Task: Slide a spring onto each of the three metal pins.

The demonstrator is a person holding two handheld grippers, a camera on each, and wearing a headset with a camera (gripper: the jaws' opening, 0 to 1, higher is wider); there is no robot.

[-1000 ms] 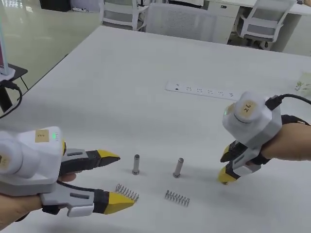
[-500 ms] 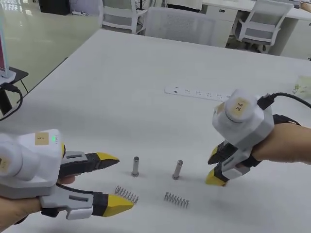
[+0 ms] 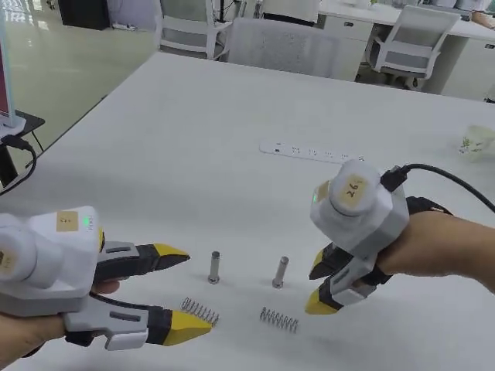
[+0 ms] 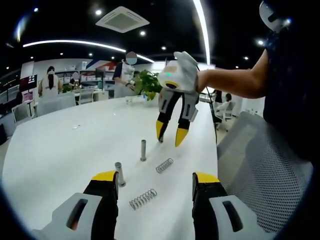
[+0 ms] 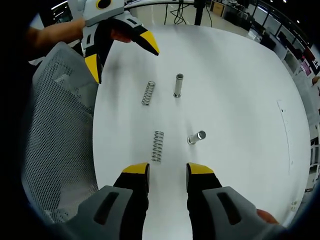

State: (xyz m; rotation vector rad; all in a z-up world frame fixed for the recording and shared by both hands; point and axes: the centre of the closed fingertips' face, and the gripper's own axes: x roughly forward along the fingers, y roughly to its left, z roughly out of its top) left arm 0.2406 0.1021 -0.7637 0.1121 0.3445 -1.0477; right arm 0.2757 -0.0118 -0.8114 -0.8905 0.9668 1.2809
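Observation:
Two short metal pins [image 3: 214, 267] [image 3: 280, 272] stand upright on the white table [image 3: 232, 154]. In front of each lies a loose spring [image 3: 200, 311] [image 3: 278, 319]. My left gripper [image 3: 182, 288] is open and empty just left of the left pin and spring; its own view shows the nearer spring [image 4: 143, 198] between the yellow tips of that left gripper [image 4: 155, 180]. My right gripper [image 3: 317, 284] is open and empty, just right of the right pin. Seen from the right gripper [image 5: 168, 172], the near spring [image 5: 158, 145] and near pin [image 5: 196, 137] lie straight ahead.
A white power strip [image 3: 309, 151] lies across the table's middle. Mesh office chairs [image 3: 286, 42] stand along the far edge, and a small cup [image 3: 473, 143] sits at the far right. The table's left edge drops to the floor. A black cable [image 3: 441, 178] trails from the right gripper.
My right gripper has moved left across the table, closer to the right pin and spring. The left gripper has stayed where it was. Pins and springs have not moved.

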